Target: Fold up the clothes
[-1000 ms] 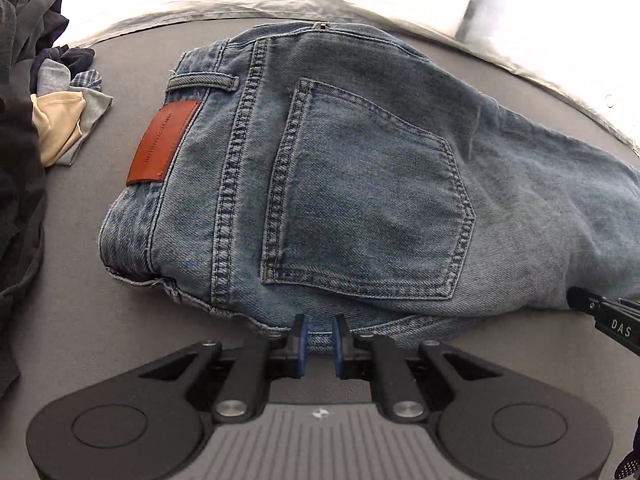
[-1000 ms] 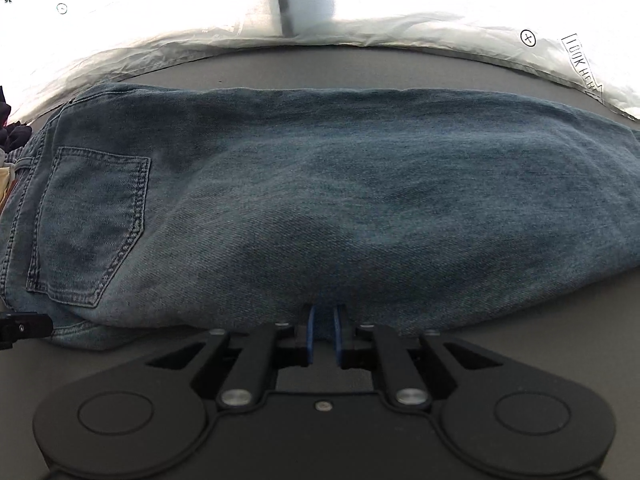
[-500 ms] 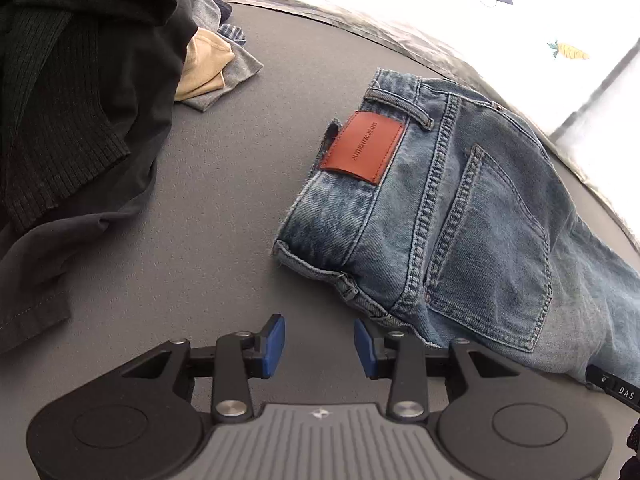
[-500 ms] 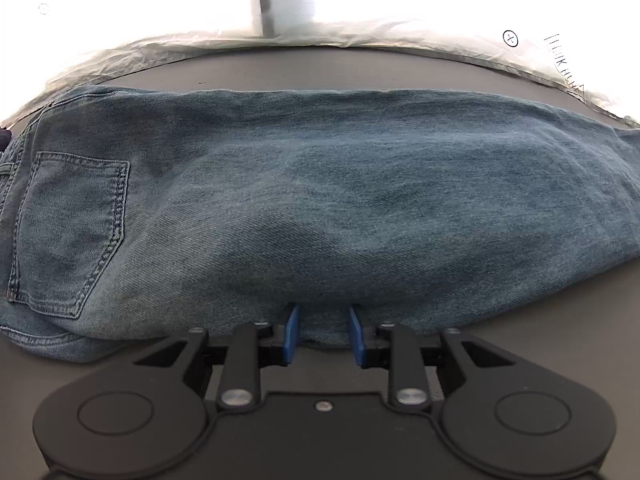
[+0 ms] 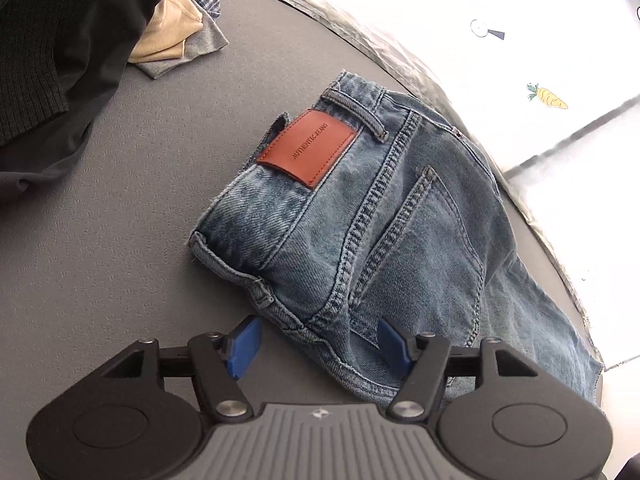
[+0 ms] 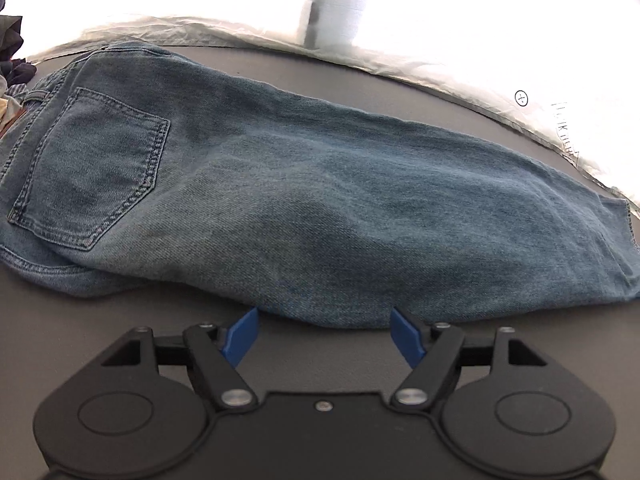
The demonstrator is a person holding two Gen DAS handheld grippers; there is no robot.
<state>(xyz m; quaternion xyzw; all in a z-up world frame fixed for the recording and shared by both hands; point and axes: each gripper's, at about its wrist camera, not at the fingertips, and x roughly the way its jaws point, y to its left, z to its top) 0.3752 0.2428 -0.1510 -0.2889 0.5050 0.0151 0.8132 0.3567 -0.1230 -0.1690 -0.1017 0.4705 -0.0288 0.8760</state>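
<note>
Blue jeans (image 5: 380, 216) lie folded lengthwise on the grey table (image 5: 100, 240), back pocket and brown leather patch (image 5: 308, 144) up. My left gripper (image 5: 320, 340) hovers at the near waistband corner, its jaws opening; the denim edge lies between the blue pads (image 5: 242, 346) without being pressed. In the right wrist view the jeans (image 6: 320, 200) stretch from the pocket at left to the leg hem at right. My right gripper (image 6: 324, 334) sits at the near edge of the leg, its jaws opening, with the pads (image 6: 406, 334) apart and clear of the cloth.
A heap of dark clothes (image 5: 60, 60) fills the upper left, with a tan garment (image 5: 172, 36) and grey pieces beside it. A crinkled pale sheet (image 6: 440, 72) runs along the table's far edge. Bare grey table (image 6: 120, 320) lies in front of the jeans.
Both grippers went from shut to wide apart. The left one swung left along the jeans to the waistband corner and rolled. The right one shifted along the leg, so the hem now shows.
</note>
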